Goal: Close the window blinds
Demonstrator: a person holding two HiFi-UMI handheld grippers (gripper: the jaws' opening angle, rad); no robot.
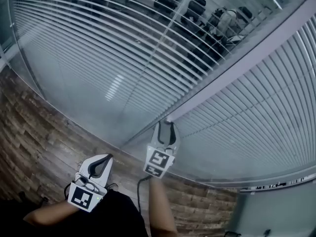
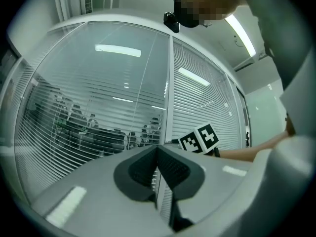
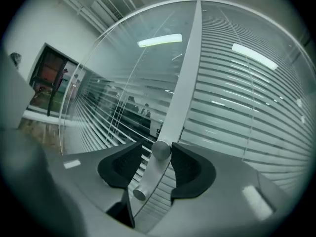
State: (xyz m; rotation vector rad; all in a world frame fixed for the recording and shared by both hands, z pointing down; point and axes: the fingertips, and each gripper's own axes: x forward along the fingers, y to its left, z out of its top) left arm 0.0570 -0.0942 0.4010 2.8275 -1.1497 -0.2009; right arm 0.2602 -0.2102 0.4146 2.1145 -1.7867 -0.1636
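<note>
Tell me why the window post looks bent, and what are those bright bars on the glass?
Head view: the wide lens bows the straight window post; a pale glare patch washes out part of the blinds. Left gripper view: dark round fisheye border, with one bright light streak up high. Right gripper view: the same bending, and two light bars glaring.
</note>
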